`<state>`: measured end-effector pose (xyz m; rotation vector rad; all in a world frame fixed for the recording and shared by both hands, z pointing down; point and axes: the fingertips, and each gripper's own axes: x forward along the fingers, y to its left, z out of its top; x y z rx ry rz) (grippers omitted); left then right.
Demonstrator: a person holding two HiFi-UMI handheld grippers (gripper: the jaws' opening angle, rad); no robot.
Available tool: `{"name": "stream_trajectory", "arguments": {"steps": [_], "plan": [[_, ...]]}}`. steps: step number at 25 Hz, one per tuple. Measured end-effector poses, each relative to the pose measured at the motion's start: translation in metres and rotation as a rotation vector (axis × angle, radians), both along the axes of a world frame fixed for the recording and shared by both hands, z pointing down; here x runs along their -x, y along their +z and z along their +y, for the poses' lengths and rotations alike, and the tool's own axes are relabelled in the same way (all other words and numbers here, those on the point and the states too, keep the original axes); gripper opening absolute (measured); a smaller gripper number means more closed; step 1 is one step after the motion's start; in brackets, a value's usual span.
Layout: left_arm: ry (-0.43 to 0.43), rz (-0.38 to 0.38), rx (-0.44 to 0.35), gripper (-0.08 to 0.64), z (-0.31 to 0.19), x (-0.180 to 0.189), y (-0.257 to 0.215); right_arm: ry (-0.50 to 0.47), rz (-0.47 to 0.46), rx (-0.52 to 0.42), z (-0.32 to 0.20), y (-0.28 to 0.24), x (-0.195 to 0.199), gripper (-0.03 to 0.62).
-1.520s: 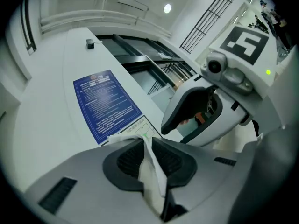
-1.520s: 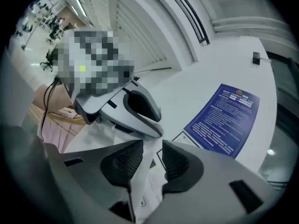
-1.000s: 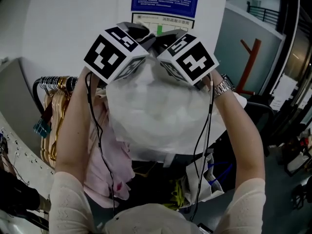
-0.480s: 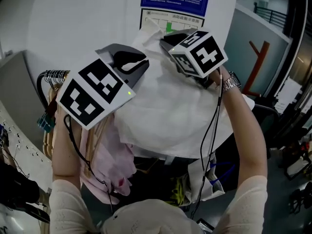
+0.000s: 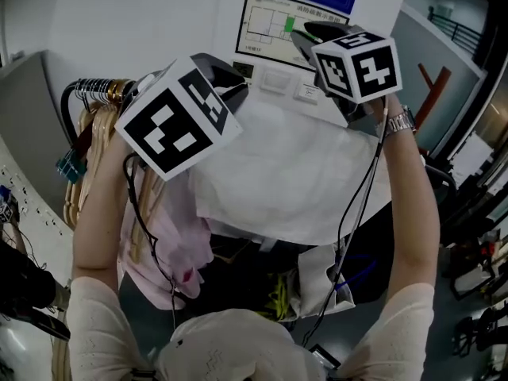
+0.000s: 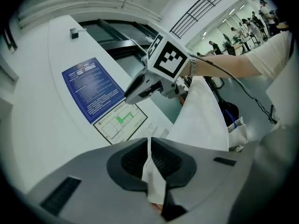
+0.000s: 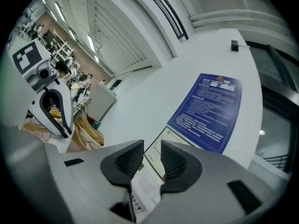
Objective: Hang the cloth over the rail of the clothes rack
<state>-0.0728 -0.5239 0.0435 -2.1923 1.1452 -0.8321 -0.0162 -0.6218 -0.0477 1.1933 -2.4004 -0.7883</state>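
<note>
A white cloth (image 5: 294,173) is spread in the air between my two grippers. My left gripper (image 5: 236,86) is shut on one corner of it; in the left gripper view a strip of the cloth (image 6: 152,171) is pinched between the pads (image 6: 166,160). My right gripper (image 5: 305,34) is higher and to the right, close to the wall. Its jaws (image 7: 152,148) stand a narrow gap apart with the wall showing through. The cloth's other top corner (image 6: 194,80) rises to its underside, where any grip is hidden. The rack's rail (image 5: 95,90) lies left of the left gripper.
Wooden hangers (image 5: 87,165) and a pink garment (image 5: 171,236) hang from the rail. A wall with a blue notice (image 7: 210,111) and a floor plan (image 5: 278,22) stands straight ahead. A dark coat stand (image 5: 432,86) is at the right, bags (image 5: 317,284) below the cloth.
The grippers were side by side above the bunched cloth. They have drawn apart: the left sank to the left, the right went up and right, and the cloth opened out between them.
</note>
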Motion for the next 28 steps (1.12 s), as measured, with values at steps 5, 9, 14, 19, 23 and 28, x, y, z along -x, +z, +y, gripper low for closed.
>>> {"name": "stream_trajectory", "arguments": {"steps": [5, 9, 14, 19, 23, 28], "plan": [[-0.03, 0.023, -0.021, 0.032, -0.003, 0.003, -0.001, -0.07, -0.1, -0.065, 0.053, -0.037, -0.023, 0.107], [-0.079, 0.013, -0.062, 0.032, -0.003, 0.003, -0.003, -0.129, -0.256, -0.08, 0.114, -0.057, -0.052, 0.107], [-0.153, 0.109, -0.121, 0.032, -0.007, 0.004, -0.016, -0.084, -0.329, -0.083, 0.165, -0.032, -0.095, 0.107], [-0.228, 0.294, -0.245, 0.034, 0.019, 0.012, -0.04, 0.178, -0.214, -0.267, 0.184, 0.025, -0.143, 0.107], [-0.297, 0.364, -0.279, 0.034, 0.051, 0.029, -0.019, 0.183, -0.356, -0.166, 0.205, 0.066, -0.18, 0.107], [-0.379, 0.511, -0.209, 0.038, 0.058, 0.049, 0.033, 0.267, -0.502, -0.063, 0.204, 0.105, -0.232, 0.107]]}}
